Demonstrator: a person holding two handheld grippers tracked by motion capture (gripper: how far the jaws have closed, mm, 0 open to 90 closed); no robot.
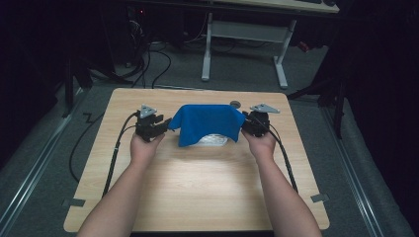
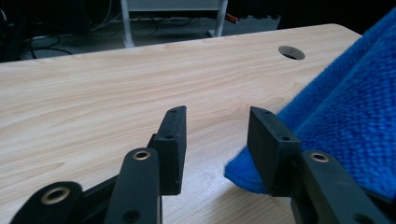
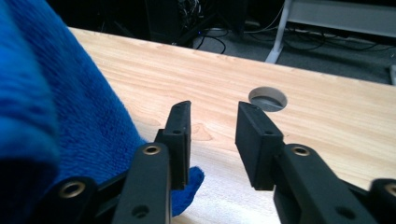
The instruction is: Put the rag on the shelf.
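Observation:
A blue cloth (image 1: 206, 123) is draped over a low pale object (image 1: 216, 140) at the middle of the wooden table (image 1: 197, 187). My left gripper (image 1: 159, 126) is at the cloth's left edge, my right gripper (image 1: 250, 123) at its right edge. In the left gripper view the left gripper (image 2: 217, 116) is open, and a corner of the blue cloth (image 2: 345, 107) lies on the table by its right jaw. In the right gripper view the right gripper (image 3: 215, 109) is open, with the blue cloth (image 3: 70, 116) beside and under its left jaw. Nothing is clamped.
A round cable hole (image 1: 235, 103) sits in the table just behind the cloth, also seen as the hole (image 3: 267, 99) ahead of the right gripper. Beyond the table stand a white-legged desk (image 1: 244, 44) and floor cables (image 1: 153, 64). Dark surroundings flank both sides.

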